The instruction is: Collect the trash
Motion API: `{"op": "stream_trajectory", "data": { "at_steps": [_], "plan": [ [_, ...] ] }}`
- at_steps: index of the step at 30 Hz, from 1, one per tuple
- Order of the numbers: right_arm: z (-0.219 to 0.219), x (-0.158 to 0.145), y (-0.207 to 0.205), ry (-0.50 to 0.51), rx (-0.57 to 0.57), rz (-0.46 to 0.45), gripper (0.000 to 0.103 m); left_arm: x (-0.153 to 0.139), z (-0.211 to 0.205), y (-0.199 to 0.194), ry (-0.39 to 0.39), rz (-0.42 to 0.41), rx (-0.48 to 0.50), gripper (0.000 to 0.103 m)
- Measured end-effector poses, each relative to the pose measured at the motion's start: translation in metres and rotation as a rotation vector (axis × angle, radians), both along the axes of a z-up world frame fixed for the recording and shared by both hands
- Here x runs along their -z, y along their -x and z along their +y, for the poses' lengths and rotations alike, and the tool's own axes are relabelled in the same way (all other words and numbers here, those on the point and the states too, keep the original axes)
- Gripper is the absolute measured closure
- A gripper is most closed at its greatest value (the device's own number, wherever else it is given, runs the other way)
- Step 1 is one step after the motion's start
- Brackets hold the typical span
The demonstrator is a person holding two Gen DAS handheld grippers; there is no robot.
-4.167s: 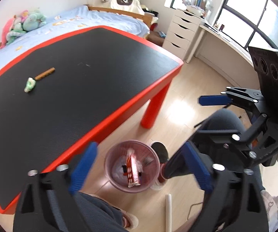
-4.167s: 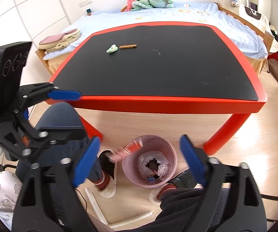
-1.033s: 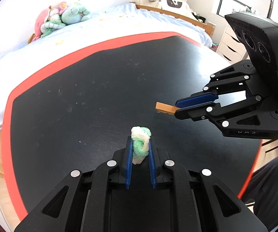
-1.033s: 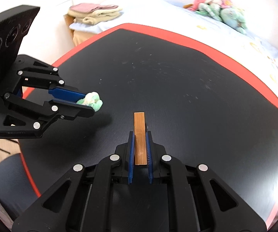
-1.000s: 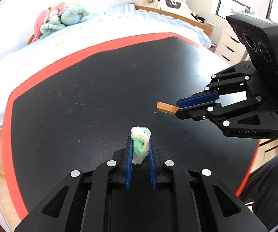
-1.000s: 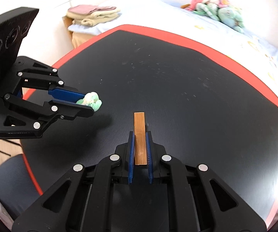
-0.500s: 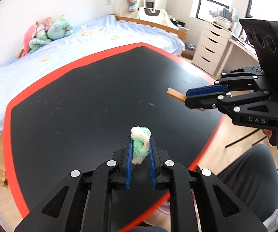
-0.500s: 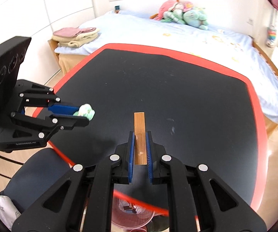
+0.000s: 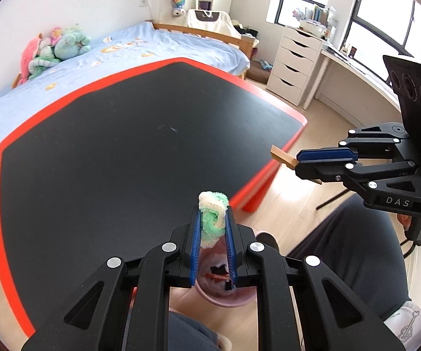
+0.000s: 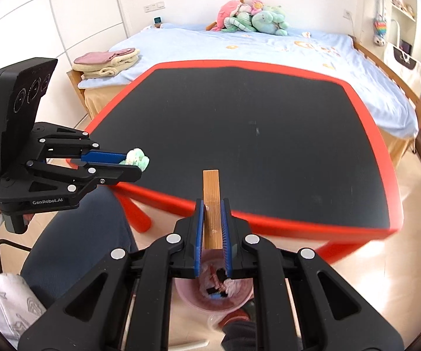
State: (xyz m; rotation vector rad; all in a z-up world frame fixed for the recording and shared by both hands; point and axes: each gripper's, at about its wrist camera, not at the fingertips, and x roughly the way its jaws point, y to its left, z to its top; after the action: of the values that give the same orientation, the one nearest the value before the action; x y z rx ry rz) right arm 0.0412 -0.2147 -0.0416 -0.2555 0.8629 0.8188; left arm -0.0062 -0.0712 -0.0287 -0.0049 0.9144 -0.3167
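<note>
The left claw [image 9: 212,228] grips a fuzzy green-and-white scrap [image 9: 212,219], and the right claw [image 10: 212,228] pinches a flat brown stick [image 10: 211,204]; both hang past the surface [image 10: 239,134] edge above the pink bin [image 10: 187,294]. Released off-centre, either piece could strike the rim and fall to the floor, and the fuzz may cling to the pads.

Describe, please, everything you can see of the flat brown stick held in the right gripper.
The brown stick is a thin, flat, straight strip with squared ends, tan-orange and faintly grained, looking like wood or card. The right gripper is shut on its lower half, both blue pads pressed against its long edges, so about half juts forward past the fingertips. It is held in the air near the red table edge, touching nothing else. The pink bin sits below it on the floor. In the left wrist view it pokes out sideways.
</note>
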Motion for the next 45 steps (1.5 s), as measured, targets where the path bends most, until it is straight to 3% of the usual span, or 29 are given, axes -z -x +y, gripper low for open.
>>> {"op": "stream_trajectory", "data": {
  "at_steps": [11,19,23,24,25,27,28,34,45],
  "plan": [
    [-0.028,0.034,0.035,0.025,0.046,0.074,0.092,0.020,-0.030,0.022,0.008,0.049,0.059,0.088],
    [-0.032,0.039,0.041,0.020,0.047,0.082,0.092,0.023,-0.036,0.021,0.016,0.060,0.080,0.088],
    [-0.034,0.041,0.040,0.006,0.048,0.094,0.091,0.023,-0.038,0.021,0.031,0.060,0.088,0.081],
    [-0.034,0.042,0.040,0.009,0.050,0.095,0.083,0.025,-0.038,0.021,0.026,0.060,0.089,0.071],
    [-0.034,0.043,0.040,0.013,0.056,0.091,0.060,0.025,-0.038,0.020,0.021,0.057,0.084,0.050],
    [-0.038,0.042,0.038,-0.009,0.071,0.085,0.027,0.025,-0.035,0.021,0.032,0.046,0.062,0.024],
    [-0.039,0.042,0.038,-0.017,0.077,0.081,0.019,0.025,-0.034,0.020,0.034,0.040,0.050,0.015],
    [-0.041,0.046,0.033,-0.018,0.123,0.100,0.005,0.026,-0.026,0.022,0.033,0.043,0.005,0.008],
    [-0.038,0.044,0.028,-0.017,0.164,0.117,0.003,0.021,-0.012,0.028,0.046,0.039,-0.048,0.008]
  ]
}}
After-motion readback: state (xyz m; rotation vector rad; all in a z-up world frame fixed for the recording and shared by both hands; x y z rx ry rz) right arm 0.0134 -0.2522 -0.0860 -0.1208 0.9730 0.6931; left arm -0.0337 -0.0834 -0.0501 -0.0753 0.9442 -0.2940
